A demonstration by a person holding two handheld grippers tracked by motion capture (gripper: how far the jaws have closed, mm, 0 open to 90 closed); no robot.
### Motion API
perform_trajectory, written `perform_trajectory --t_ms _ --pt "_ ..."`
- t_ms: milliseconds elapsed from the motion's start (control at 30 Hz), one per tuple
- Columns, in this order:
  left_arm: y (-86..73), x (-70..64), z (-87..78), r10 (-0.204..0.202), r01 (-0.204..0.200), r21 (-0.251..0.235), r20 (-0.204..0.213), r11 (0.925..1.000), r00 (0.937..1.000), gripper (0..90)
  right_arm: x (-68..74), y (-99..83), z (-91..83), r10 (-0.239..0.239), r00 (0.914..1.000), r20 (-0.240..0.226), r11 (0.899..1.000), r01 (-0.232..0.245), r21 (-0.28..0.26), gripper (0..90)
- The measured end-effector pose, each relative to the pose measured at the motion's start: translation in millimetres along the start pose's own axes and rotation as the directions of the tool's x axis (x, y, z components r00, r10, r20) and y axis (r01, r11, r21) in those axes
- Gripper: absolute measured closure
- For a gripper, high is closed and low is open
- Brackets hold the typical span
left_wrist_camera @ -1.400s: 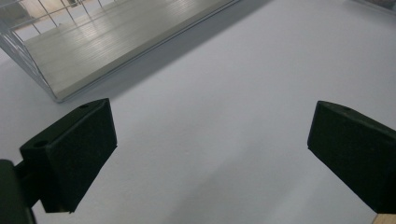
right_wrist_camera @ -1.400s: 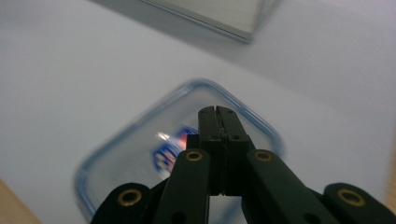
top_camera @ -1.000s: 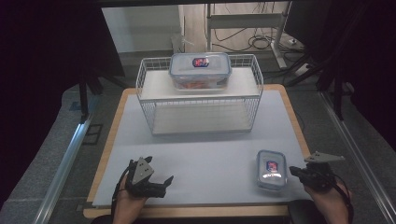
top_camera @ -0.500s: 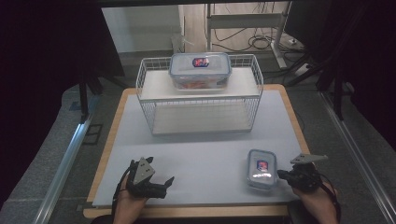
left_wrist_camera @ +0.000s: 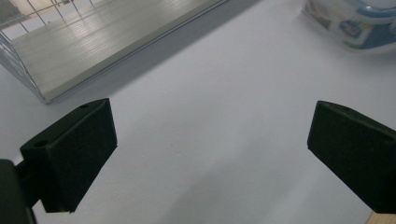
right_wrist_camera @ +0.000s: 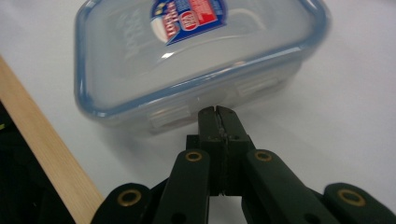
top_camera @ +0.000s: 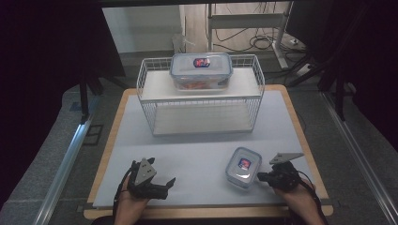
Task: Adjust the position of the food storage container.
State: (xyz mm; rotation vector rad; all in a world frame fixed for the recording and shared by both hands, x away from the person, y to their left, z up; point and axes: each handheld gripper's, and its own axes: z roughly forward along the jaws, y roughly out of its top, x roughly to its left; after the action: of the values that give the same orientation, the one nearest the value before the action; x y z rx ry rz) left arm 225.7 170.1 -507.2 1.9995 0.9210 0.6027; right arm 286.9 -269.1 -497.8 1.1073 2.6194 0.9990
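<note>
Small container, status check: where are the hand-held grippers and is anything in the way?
Right hand-held gripper shut, tips against small container side. Left hand-held gripper open over bare mat. Wire rack with big container sits farther back, apart.

In the left gripper view the small box (left_wrist_camera: 355, 23) is cut off by the top edge and the rack (left_wrist_camera: 93, 42) by the top-left corner, while in the right gripper view the box's (right_wrist_camera: 187, 60) label (its print blurred) runs off the top edge.
</note>
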Motion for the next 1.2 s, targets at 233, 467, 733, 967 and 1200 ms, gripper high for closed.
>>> perform_trajectory --t_ms 233,467,733,967,1200 --pt "-0.6 0.8 0.5 -0.003 0.003 0.003 0.002 1.0000 1.0000 1.5 16.7 17.5 21.2 -0.046 0.9969 -0.064 0.999 0.047 0.006 89.5" --pt "-1.0 0.9 0.9 -0.002 0.002 0.008 0.005 1.0000 1.0000 1.5 34.2 36.5 43.7 -0.092 0.9879 -0.125 0.996 0.093 0.005 89.5" --pt "-1.5 1.6 0.7 -0.006 0.005 0.009 0.007 0.9999 1.0000 1.6 53.8 62.2 69.6 -0.155 0.9744 -0.163 0.988 0.156 -0.006 89.5" --pt "-2.7 2.8 0.6 -0.009 0.009 0.018 0.006 0.9998 0.9999 2.0 60.7 64.7 75.8 -0.179 0.9684 -0.174 0.983 0.183 0.008 89.4" --pt "0.8 4.9 5.6 -0.092 0.090 0.067 0.027 0.9937 0.9954 3.2 41.5 39.9 44.8 -0.138 0.9830 -0.121 0.990 0.139 0.000 88.7"
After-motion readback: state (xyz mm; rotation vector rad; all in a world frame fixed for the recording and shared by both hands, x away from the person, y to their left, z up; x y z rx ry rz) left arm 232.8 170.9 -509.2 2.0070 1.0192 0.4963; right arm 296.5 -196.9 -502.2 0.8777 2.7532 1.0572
